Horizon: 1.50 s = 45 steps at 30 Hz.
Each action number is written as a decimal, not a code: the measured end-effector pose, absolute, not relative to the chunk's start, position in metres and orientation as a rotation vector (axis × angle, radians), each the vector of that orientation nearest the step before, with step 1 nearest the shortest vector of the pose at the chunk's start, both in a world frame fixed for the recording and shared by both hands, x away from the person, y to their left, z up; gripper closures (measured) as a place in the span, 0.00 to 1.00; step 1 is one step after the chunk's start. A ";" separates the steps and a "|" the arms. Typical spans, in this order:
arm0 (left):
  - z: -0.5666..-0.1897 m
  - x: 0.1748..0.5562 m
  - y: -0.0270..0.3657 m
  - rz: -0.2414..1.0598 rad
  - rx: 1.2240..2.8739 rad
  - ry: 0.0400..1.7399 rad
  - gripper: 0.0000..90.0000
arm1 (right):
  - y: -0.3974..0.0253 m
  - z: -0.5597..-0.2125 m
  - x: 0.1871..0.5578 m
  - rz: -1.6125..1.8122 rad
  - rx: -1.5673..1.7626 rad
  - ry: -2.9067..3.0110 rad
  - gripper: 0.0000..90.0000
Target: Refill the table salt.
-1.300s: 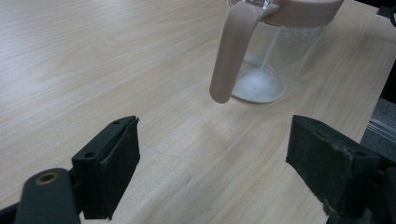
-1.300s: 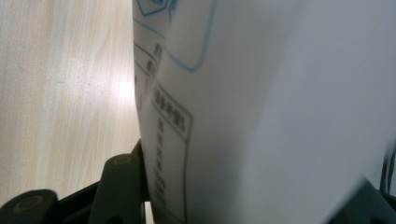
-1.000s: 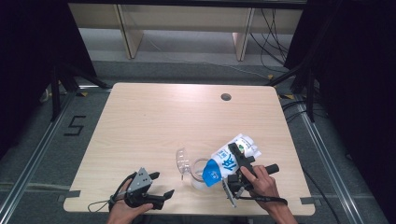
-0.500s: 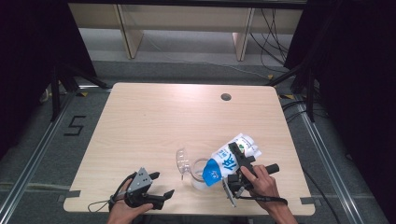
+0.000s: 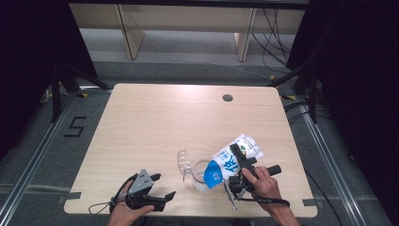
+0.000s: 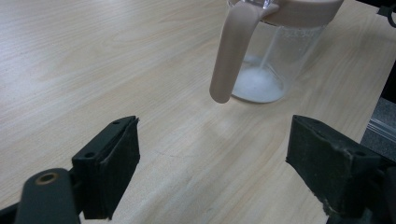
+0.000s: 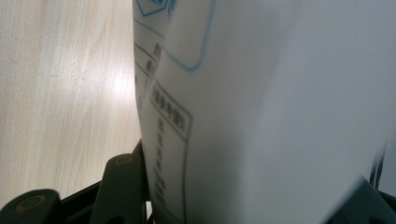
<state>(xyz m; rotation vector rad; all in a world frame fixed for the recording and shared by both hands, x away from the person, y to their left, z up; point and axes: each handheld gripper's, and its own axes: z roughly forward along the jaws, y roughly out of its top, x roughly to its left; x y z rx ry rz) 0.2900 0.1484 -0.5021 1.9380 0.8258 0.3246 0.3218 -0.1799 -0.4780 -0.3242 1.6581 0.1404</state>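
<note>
The bag (image 5: 233,159), clamped in the right gripper (image 5: 237,175), tipped over the jug (image 6: 273,51); little powder lay inside. The left gripper (image 5: 157,190) gaped empty.

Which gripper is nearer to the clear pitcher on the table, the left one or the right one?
Right. The right gripper tips a white-and-blue bag over the pitcher; the left gripper rests open, off to its side.

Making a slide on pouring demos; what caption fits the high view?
Right gripper tips a blue-and-white bag over a clear jug; the left gripper waits open nearby.
</note>
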 end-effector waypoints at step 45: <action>-0.502 0.290 0.148 0.326 1.939 0.824 0.18 | -0.179 -0.478 0.321 0.147 -0.334 1.619 0.57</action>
